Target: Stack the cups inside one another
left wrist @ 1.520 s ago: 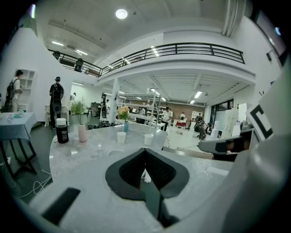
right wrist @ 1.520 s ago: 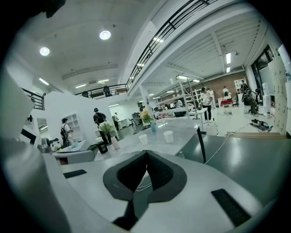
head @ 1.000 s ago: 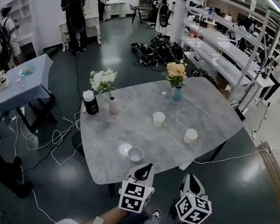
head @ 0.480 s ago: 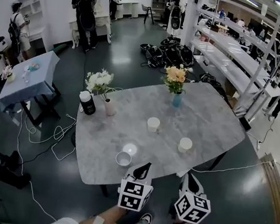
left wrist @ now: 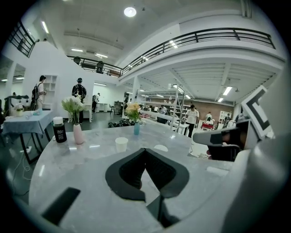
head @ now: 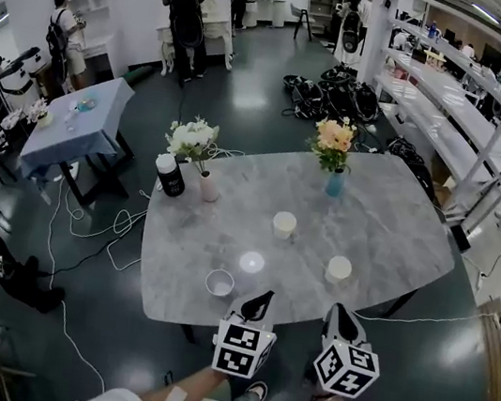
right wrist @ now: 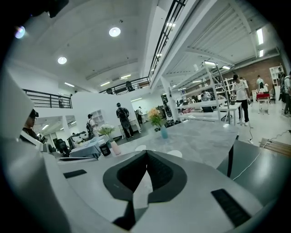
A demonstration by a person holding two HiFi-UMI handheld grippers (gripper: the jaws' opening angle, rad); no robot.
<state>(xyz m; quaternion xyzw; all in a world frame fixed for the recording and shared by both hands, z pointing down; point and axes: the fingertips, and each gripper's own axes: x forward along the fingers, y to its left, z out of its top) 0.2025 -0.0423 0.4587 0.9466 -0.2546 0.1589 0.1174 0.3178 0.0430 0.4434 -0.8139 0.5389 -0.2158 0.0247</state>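
In the head view, the near cup [head: 220, 282], far cup [head: 284, 224] and right-hand cup [head: 339, 269] stand well apart on the table [head: 398, 229], with my left gripper [head: 258, 301] and right gripper [head: 339, 314] at its near edge. The left gripper view shows my jaws pressed together and empty; reaching in like that, I'd probably topple a cup. The right gripper view shows the same closed, empty jaws and the same risk.

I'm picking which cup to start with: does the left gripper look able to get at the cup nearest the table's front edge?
Probably yes: the cup stands alone just left of the left gripper, with only bare table between. Its jaws are shut, so they must open first.
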